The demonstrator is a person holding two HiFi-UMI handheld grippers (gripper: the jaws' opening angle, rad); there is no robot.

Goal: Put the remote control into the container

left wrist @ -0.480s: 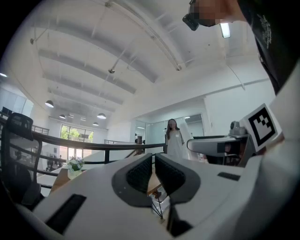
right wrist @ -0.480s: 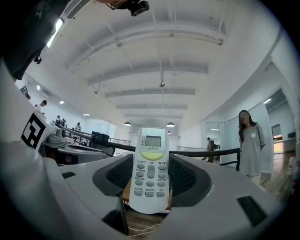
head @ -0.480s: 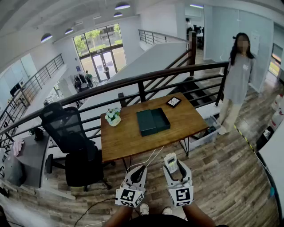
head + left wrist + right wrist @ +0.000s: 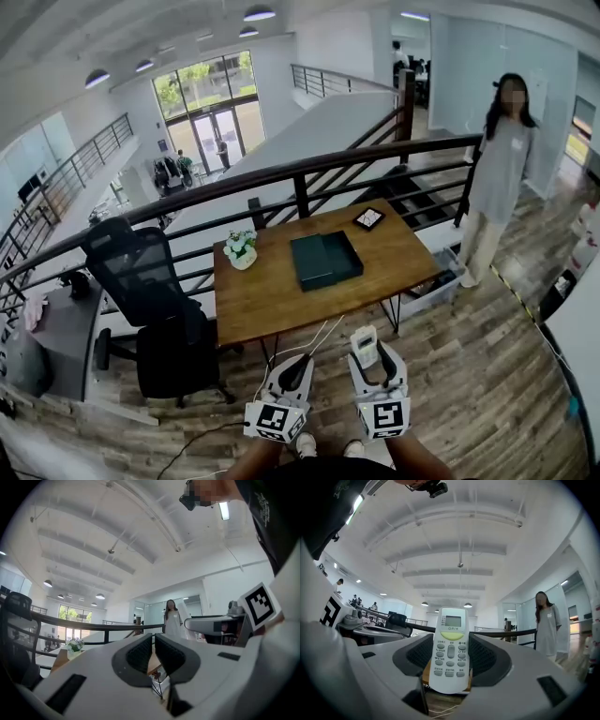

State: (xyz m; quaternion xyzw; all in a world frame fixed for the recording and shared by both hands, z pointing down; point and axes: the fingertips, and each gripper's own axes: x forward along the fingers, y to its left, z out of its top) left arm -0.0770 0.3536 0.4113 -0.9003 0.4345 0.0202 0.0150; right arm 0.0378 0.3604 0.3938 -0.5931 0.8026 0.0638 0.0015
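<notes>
The right gripper (image 4: 377, 367) is clamped on the remote control (image 4: 364, 345), whose long axis runs along the jaws with the display end pointing forward. The open container (image 4: 325, 260) lies ahead and slightly left, mid-table (image 4: 272, 300) and well apart. The left gripper (image 4: 292, 370) has its jaws together and is empty.

Right gripper (image 4: 450, 645) clamps a white remote control (image 4: 450, 620) upright between both pads, buttons and screen facing camera. Person (image 4: 544, 623) stands at right, behind dark railing (image 4: 506, 632).
</notes>
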